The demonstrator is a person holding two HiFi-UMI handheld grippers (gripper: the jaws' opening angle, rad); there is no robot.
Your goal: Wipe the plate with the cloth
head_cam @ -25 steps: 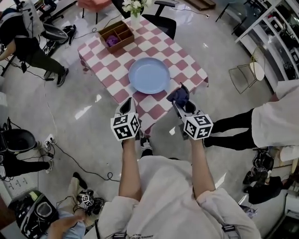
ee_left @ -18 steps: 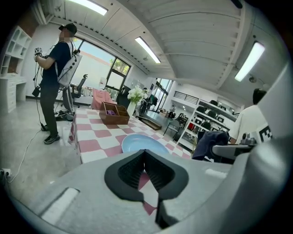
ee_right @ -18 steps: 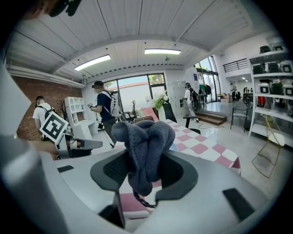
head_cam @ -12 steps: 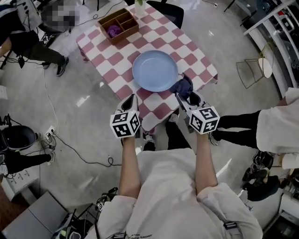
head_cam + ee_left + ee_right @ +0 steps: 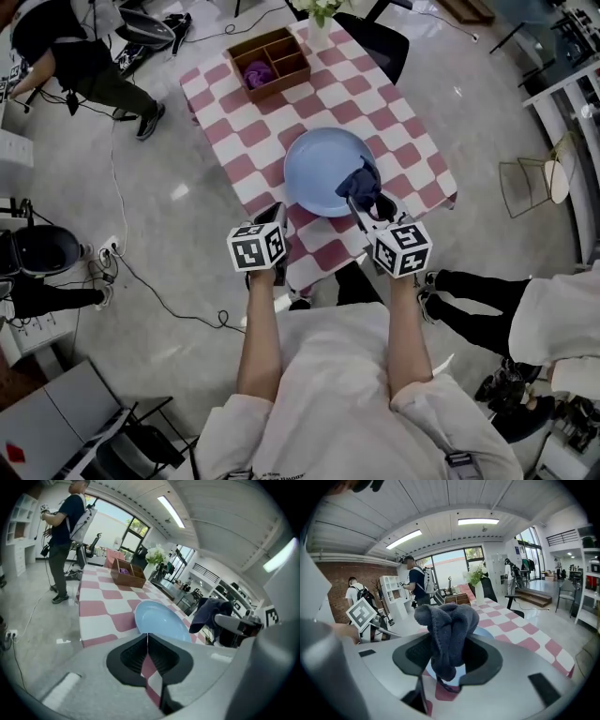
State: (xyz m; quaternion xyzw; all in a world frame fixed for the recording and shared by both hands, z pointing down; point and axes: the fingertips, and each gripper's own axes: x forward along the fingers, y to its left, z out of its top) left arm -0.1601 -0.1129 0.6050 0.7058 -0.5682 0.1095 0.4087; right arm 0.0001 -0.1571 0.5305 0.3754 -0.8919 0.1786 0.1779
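We see a round, shallow light-blue plate (image 5: 323,173) lying flat, right way up, on the pink-and-white checked tablecloth (image 5: 375,112), nr its front edge. The dark navy fleecy cloth (image 5: 361,185) is bunched up, pinched btwn the jaws of the right gripper (image 5: 367,201), over the plate's near-right rim; contact w/ plate unclear.

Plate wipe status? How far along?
Done: the right gripper is shut on the cloth. In hand: the cloth hangs over the near right rim of the plate; contact can't be confirmed. Left: the wiping itself. The left gripper is shut and empty at the near edge of the table.
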